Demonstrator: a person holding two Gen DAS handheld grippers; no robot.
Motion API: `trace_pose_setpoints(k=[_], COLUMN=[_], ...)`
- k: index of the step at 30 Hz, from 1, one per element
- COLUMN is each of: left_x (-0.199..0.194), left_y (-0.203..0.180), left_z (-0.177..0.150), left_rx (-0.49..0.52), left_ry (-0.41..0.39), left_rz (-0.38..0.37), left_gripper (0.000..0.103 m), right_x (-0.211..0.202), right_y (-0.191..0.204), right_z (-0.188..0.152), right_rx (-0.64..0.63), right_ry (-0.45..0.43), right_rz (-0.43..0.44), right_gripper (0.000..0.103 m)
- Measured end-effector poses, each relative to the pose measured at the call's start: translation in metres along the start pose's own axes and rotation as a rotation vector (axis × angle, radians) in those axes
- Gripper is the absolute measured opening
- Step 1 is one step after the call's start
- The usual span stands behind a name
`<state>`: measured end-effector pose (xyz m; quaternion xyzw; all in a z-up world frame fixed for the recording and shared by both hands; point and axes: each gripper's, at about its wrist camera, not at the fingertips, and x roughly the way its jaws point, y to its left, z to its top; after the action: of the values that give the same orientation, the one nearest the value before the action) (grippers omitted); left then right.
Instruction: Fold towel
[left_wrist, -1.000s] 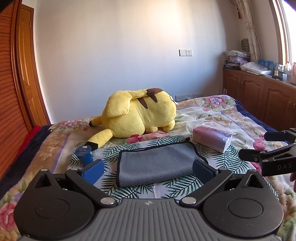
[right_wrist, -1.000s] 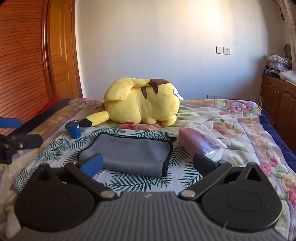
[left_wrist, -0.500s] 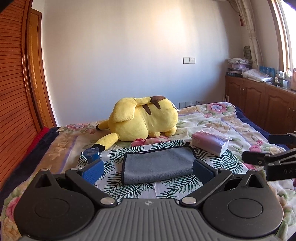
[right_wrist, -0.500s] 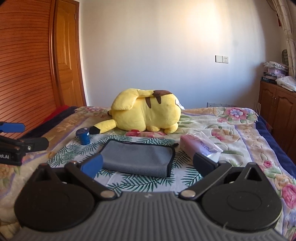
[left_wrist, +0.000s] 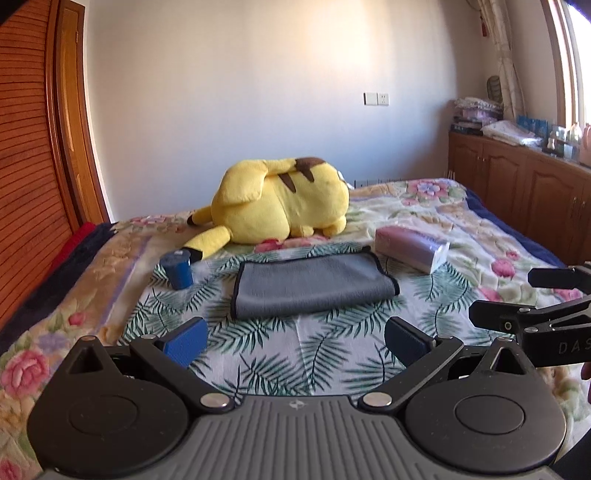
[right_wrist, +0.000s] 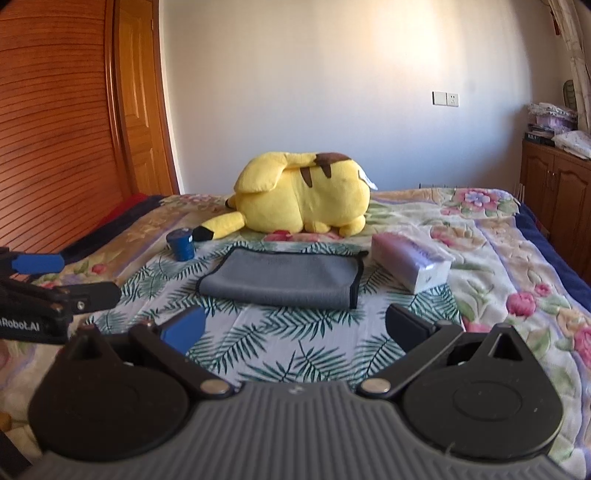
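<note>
Towel (left_wrist: 310, 284) is seen lying flat on the bed (left_wrist: 303, 354), already doubled over, its black-trimmed edges stacked; judged from that, at least one fold is in and another may be wanted. It is placed on the palm-leaf patch of the cover, dead ahead at 12 o'clock of both cameras, well short of either claw.

Left claw (left_wrist: 295, 338) is held low over the bed with its blue pads spread wide, nothing between them. Right claw (right_wrist: 293, 326) is held likewise, pads apart and empty. Both are kept level and facing the cloth, so an approach to the near edge looks ready.

Around the towel: a yellow plush (left_wrist: 280, 206) is parked behind it at 12 o'clock, a blue cup (left_wrist: 177, 269) near its 10 o'clock corner, a tissue pack (left_wrist: 410, 249) just beside its 2 o'clock corner. The near edge is left clear; the pack could be nudged if the right side is swept wide.
</note>
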<state>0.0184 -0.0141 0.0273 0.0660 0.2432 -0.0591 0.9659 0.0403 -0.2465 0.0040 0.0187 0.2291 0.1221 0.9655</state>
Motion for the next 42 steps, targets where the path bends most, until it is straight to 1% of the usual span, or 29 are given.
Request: trace_pose_setpoints(k=[8, 13, 21, 25, 28, 34, 42], left_x=[0.007, 0.017, 0.024, 0.026, 0.025, 0.017, 0.006], left_y=[-0.005, -0.007, -0.006, -0.004, -0.002, 0.003, 0.009], left_z=[-0.024, -0.04, -0.048, -0.048, -0.048, -0.043, -0.038], left_rx=[0.009, 0.004, -0.01, -0.021, -0.033, -0.036, -0.059], left_ry=[0.001, 0.02, 0.026, 0.021, 0.006, -0.059, -0.099], left_rz=[0.008, 0.009, 0.003, 0.016, 0.026, 0.054, 0.055], left_gripper=[0.103, 0.103, 0.103, 0.103, 0.103, 0.103, 0.103], right_x=[0.003, 0.008, 0.012, 0.014, 0.015, 0.011, 0.003], right_y=[0.002, 0.0, -0.003, -0.003, -0.001, 0.002, -0.003], right_z=[-0.015, -0.024, -0.032, -0.035, -0.036, -0.035, -0.033], right_rx=[-0.01, -0.014, 0.0, -0.003, -0.014, -0.033, -0.023], right_ry=[0.016, 0.025, 0.037, 0.043, 0.042, 0.007, -0.05], right_rz=[-0.003, -0.011, -0.014, -0.019, -0.021, -0.028, -0.04], right_gripper=[0.103, 0.103, 0.103, 0.103, 0.103, 0.103, 0.103])
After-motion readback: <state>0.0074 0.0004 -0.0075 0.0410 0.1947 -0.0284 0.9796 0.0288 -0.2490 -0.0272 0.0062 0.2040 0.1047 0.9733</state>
